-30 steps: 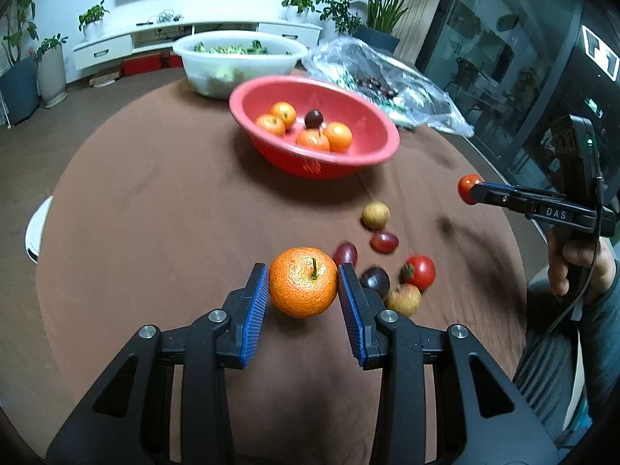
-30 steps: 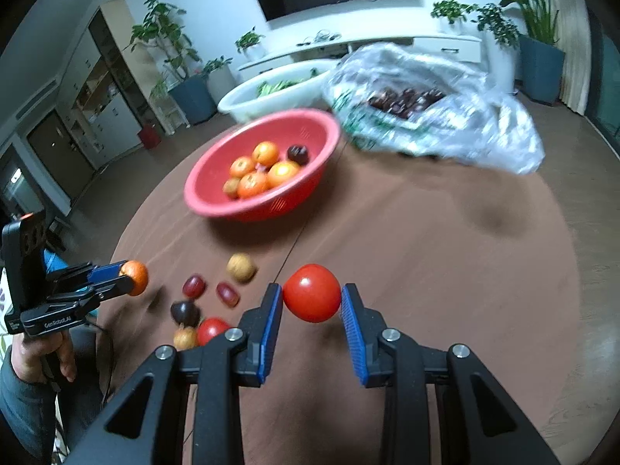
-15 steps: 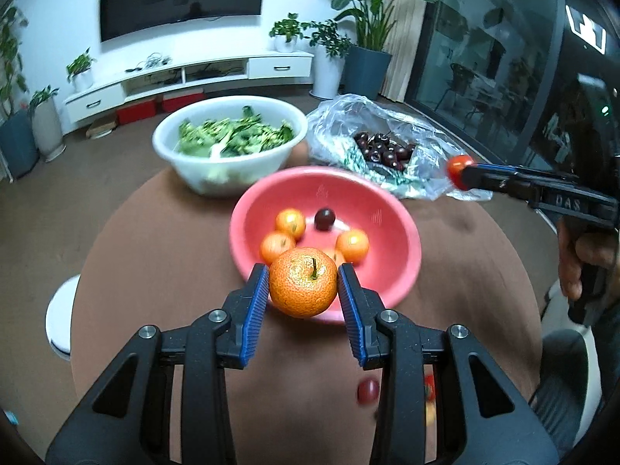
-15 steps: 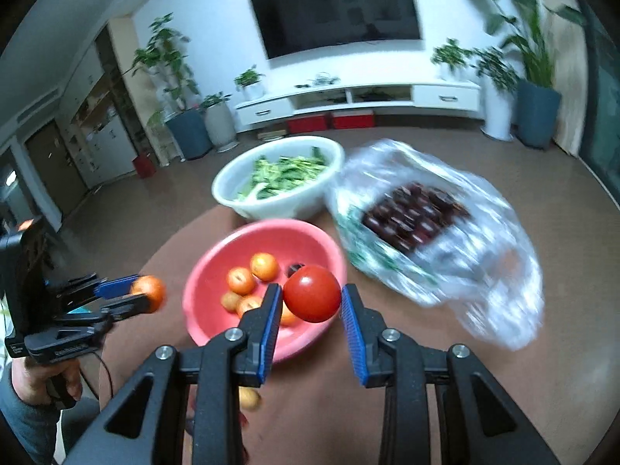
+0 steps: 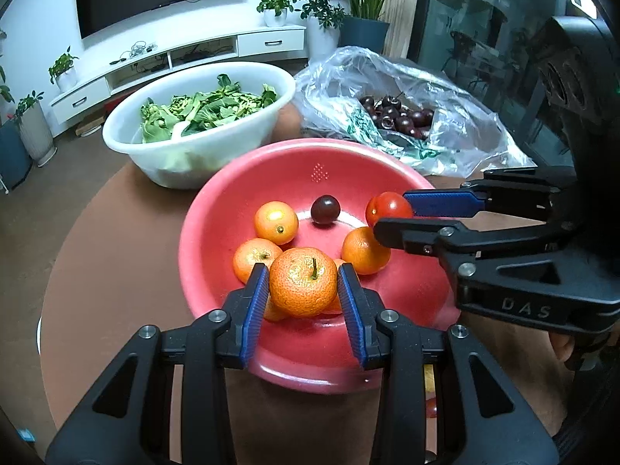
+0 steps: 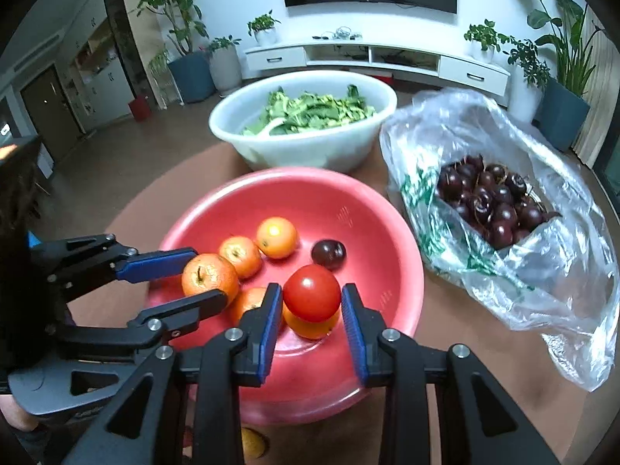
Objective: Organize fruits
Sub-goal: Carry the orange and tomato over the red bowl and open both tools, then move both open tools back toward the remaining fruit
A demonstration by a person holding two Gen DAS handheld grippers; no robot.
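Both loads hang directly over the red bowl (image 5: pixel 232 197) — drop is straight down. Left gripper (image 5: pixel 303 294) pinches an orange (image 5: pixel 303 287) above the near side; right gripper (image 6: pixel 312 312) pinches a tomato (image 6: pixel 312 292) slightly further in, just beside it.

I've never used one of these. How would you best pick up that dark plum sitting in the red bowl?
Grip the dark plum across its round middle, coming down from above. It lies alone on the red bowl floor, clear of the oranges, so a hand-held gripper's fingers could fit either side; the sloping bowl wall probably blocks a sideways approach.
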